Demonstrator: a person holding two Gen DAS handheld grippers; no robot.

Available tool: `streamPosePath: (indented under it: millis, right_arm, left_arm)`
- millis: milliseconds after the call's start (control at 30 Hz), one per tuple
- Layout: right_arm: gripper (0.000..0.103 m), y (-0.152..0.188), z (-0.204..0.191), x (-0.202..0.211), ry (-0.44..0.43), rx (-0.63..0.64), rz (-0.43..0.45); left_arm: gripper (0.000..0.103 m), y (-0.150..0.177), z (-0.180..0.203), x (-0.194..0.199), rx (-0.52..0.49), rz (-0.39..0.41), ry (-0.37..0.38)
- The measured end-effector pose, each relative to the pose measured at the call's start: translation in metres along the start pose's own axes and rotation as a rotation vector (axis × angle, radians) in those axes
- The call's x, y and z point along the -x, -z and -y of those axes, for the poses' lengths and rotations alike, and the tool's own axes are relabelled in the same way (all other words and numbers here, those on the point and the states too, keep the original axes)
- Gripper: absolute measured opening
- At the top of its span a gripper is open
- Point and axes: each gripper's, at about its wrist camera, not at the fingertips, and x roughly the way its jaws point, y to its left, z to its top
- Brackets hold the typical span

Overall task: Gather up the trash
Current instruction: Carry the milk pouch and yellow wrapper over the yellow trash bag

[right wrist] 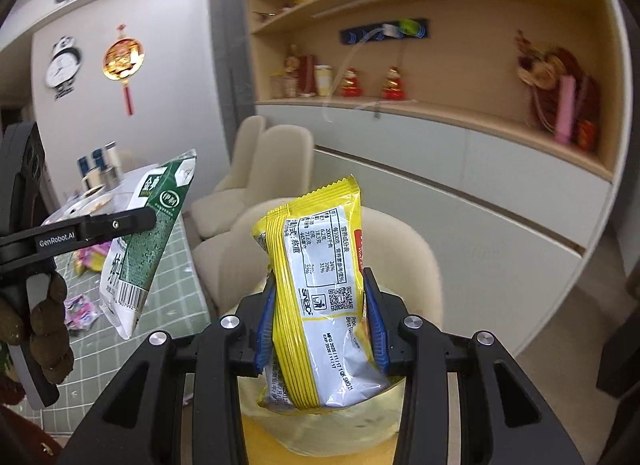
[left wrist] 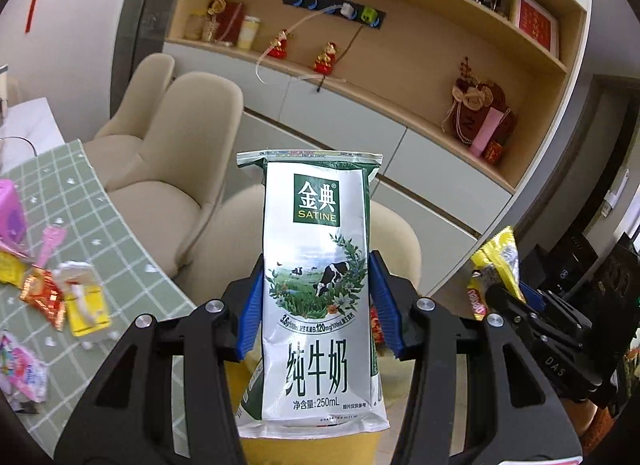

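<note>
My left gripper (left wrist: 318,305) is shut on a white-and-green milk pouch (left wrist: 316,289) and holds it upright in the air above a yellow bin (left wrist: 312,449). The pouch also shows in the right wrist view (right wrist: 140,241). My right gripper (right wrist: 320,321) is shut on a yellow snack wrapper (right wrist: 316,297) and holds it above the same yellow bin (right wrist: 320,425). The wrapper also shows at the right of the left wrist view (left wrist: 496,261).
A table with a green checked cloth (left wrist: 120,233) at the left carries several loose wrappers (left wrist: 60,297). Beige chairs (left wrist: 176,153) stand behind the bin. A shelf unit with ornaments (left wrist: 400,65) fills the back wall.
</note>
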Motion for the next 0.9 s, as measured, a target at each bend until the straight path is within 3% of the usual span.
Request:
streamPosePath:
  millis: [167, 767, 900]
  right_arm:
    - [0.037, 0.007, 0.031, -0.002, 0.030, -0.047, -0.013]
    - [0.037, 0.002, 0.075, -0.030, 0.050, -0.101, -0.016]
    - [0.037, 0.003, 0.080, -0.040, 0.053, -0.128, -0.022]
  left_arm:
    - [0.046, 0.003, 0.023, -0.031, -0.022, -0.037, 0.021]
    - [0.046, -0.014, 0.058, -0.098, -0.007, 0.034, 0.043]
    - [0.063, -0.006, 0.054, -0.105, 0.020, -0.004, 0.116]
